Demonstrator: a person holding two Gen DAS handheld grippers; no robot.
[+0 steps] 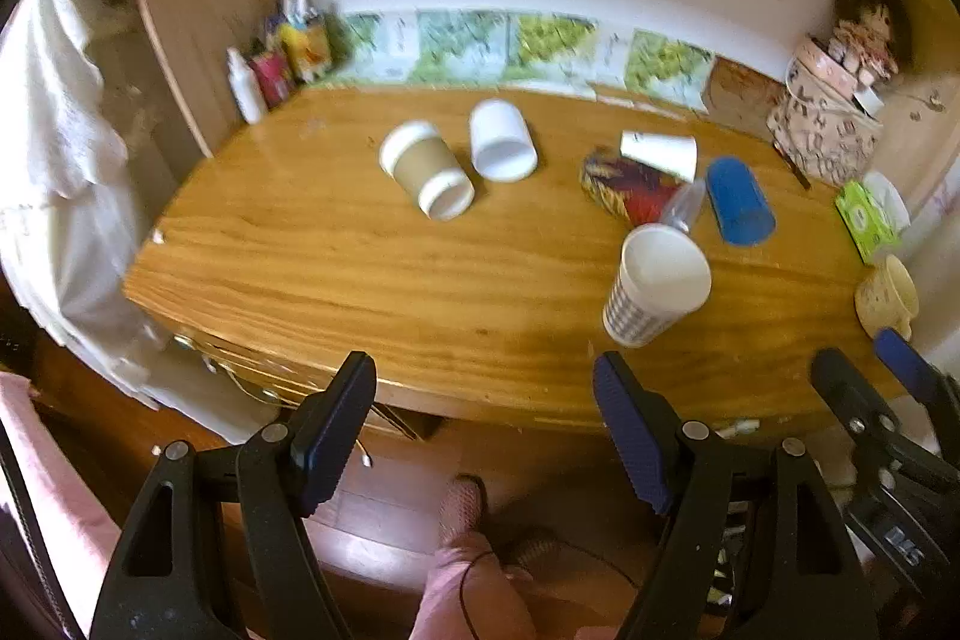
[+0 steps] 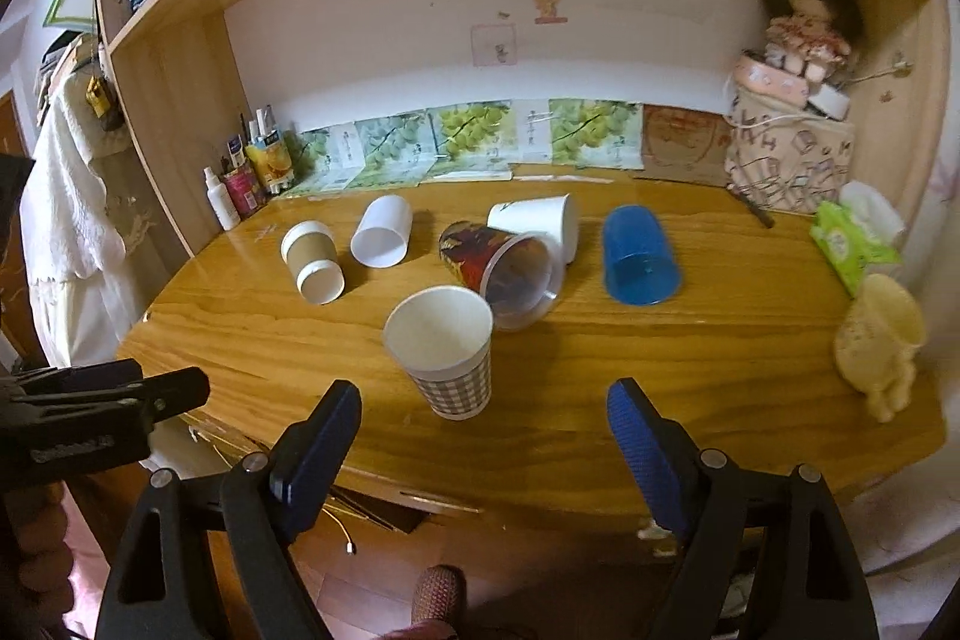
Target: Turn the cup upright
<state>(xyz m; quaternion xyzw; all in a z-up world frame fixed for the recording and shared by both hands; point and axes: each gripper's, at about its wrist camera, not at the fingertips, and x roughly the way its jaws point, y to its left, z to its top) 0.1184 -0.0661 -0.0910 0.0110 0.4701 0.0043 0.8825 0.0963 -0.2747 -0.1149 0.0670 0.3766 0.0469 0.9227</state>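
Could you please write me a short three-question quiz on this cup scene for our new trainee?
1. True or false: the checked paper cup stands upright on the wooden desk.
2. Which cup lies on its side farthest to the left? A) blue cup B) brown sleeved cup C) patterned clear cup
3. Fill in: the left gripper and the right gripper each hold ____.

Key:
1. True; its open mouth faces up.
2. B; the white plastic cup lies just right of it.
3. Nothing; both are open, at the desk's near edge.
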